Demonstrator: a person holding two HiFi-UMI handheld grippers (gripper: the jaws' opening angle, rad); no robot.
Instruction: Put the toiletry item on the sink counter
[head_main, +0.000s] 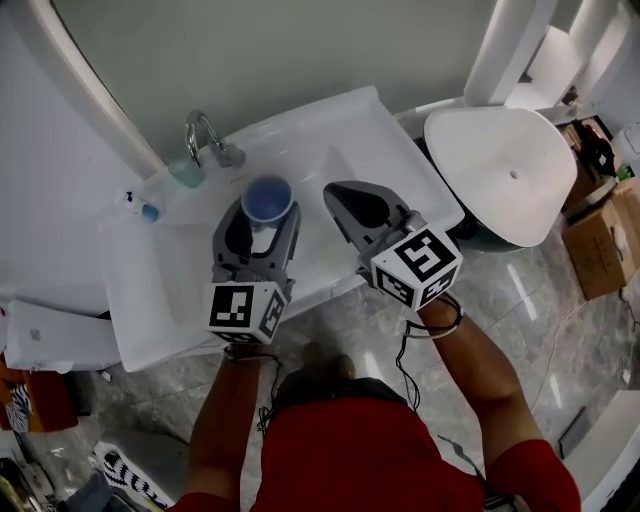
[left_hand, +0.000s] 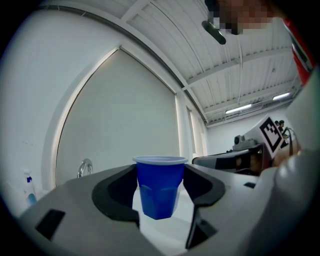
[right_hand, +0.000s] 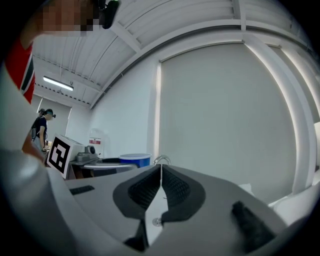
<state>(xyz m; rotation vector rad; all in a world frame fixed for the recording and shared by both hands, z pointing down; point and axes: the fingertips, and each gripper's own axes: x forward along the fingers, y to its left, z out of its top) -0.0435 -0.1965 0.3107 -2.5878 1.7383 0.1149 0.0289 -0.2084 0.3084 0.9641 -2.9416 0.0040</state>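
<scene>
Far left, one small bottle (head_main: 146, 209) with a blue cap stood on the sink counter (head_main: 132, 285), and one faucet (head_main: 205, 135) rose behind the basin with a pale green object (head_main: 186, 172) at its foot. Next came the left gripper (head_main: 266, 222), jaws spread wide and clamped on the single blue cup (head_main: 267, 197). The cup sat upright, long axis vertical and mouth up, straight ahead of that gripper over the basin, in front of the faucet. Bare counter lay to the cup's left, so the left gripper looked the nearer one for setting it down there. The right gripper (head_main: 358, 205) was beside it, jaws pressed together on nothing. Far right sat one toilet (head_main: 500, 165). Two grippers, one cup.
</scene>
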